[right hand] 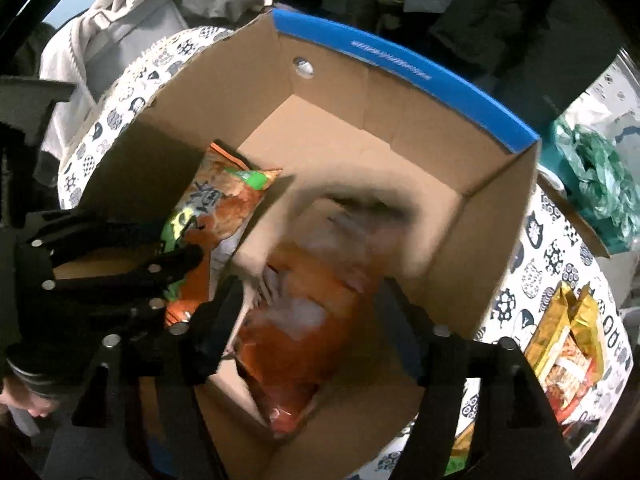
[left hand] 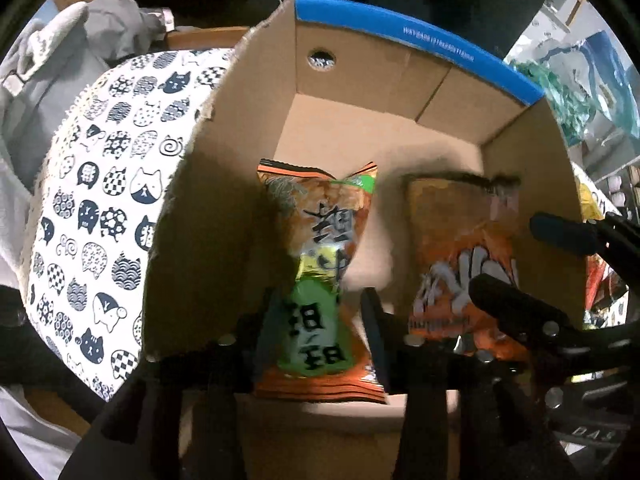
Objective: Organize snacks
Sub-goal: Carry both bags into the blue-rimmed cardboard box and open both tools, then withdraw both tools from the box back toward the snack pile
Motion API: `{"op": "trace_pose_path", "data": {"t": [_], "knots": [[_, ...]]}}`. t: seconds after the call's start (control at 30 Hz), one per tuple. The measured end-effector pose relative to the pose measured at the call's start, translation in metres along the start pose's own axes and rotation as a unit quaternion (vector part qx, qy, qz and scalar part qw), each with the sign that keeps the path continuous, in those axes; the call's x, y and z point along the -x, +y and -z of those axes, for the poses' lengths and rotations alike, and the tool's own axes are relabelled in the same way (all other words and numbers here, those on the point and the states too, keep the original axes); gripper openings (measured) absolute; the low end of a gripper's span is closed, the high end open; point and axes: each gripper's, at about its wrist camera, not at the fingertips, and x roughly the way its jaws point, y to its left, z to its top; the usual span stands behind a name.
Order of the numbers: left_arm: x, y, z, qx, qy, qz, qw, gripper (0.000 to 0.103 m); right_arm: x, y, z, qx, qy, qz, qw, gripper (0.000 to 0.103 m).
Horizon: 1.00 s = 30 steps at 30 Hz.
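An open cardboard box [left hand: 400,32] [right hand: 400,68] with a blue rim stands on the table. A green and orange snack bag [left hand: 320,216] [right hand: 224,200] stands in its left part, between the fingers of my left gripper [left hand: 318,308] [right hand: 180,240]. Those jaws stand slightly apart and the pads do not seem to press it. An orange snack bag [left hand: 464,264] [right hand: 304,320], blurred, lies in the right part of the box. My right gripper [right hand: 316,304] [left hand: 506,254] is open around it, with gaps on both sides.
A round table with a cat-print cloth [left hand: 100,200] [right hand: 560,272] carries the box. A gold snack bag [right hand: 568,344] lies to the box's right. A green plastic bag [right hand: 600,184] sits at the far right, and grey clothing [left hand: 60,60] is piled at the back left.
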Motion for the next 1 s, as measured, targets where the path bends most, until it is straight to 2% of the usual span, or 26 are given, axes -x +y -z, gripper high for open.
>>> {"op": "trace_pose_path", "data": {"t": [0.27,0.53,0.8,1.0], "knots": [[0.044,-0.012,0.01,-0.012,-0.059,0.0,0.9982,0.071,0.042,-0.012,0.012,-0.019,-0.054,-0.004,0.998,0.083],[0.073,-0.047,0.017,-0.058,-0.103,0.016,0.9929,0.076,0.094,-0.034,0.043,-0.032,-0.097,0.006,0.995,0.085],[0.084,-0.092,0.025,-0.103,-0.114,0.033,0.9876,0.076,0.129,-0.077,0.084,-0.059,-0.103,0.025,0.993,0.085],[0.084,-0.126,0.033,-0.136,-0.108,0.047,0.9838,0.077,0.146,-0.116,0.117,-0.078,-0.099,0.046,0.991,0.085]]}}
